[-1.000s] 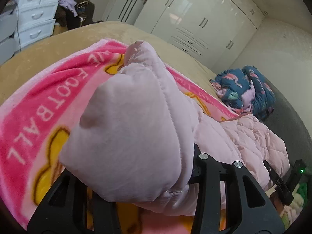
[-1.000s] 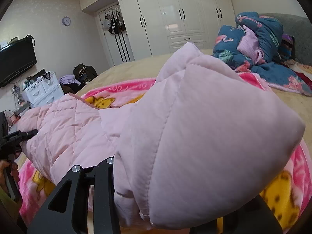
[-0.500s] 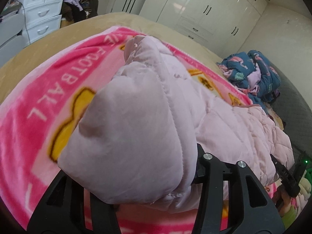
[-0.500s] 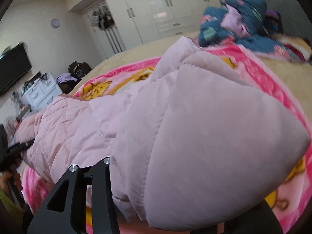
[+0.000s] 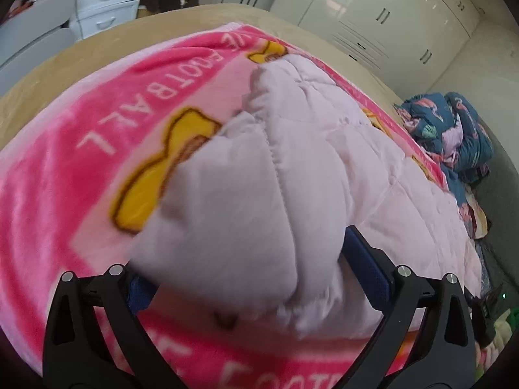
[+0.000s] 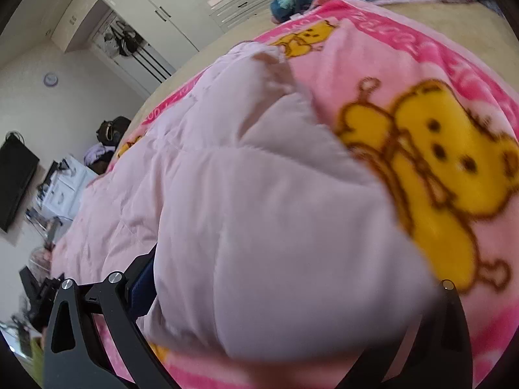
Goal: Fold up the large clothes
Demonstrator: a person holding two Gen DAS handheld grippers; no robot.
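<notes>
Spreading wide over a bed, the left gripper [image 5: 249, 278] is opening its jaws, with a puffy fold of a pale pink quilted jacket [image 5: 259, 201] bulging up between its fingers [image 5: 366, 265]; the blue pads are standing clear of the cloth on both sides as far as the blurred view shows. The right gripper [image 6: 282, 295] is likewise opening its jaws around another padded fold of the same jacket [image 6: 259, 227], which is filling the space between the fingers; its right finger is mostly hidden behind the fabric. The jacket is lying stretched out ahead of both grippers and running off toward the side where each faces the other, resting on a bright pink blanket [image 5: 97, 162] printed with yellow cartoon bears and white lettering. The blanket is covering a tan bedspread [image 5: 201, 16] that is showing beyond its far edge. Farther ahead of the left gripper, to its right, a crumpled dark blue patterned quilt [image 5: 454, 136] is sitting in a heap. White wardrobe doors [image 5: 373, 16] are lining the wall beyond the bed.
</notes>
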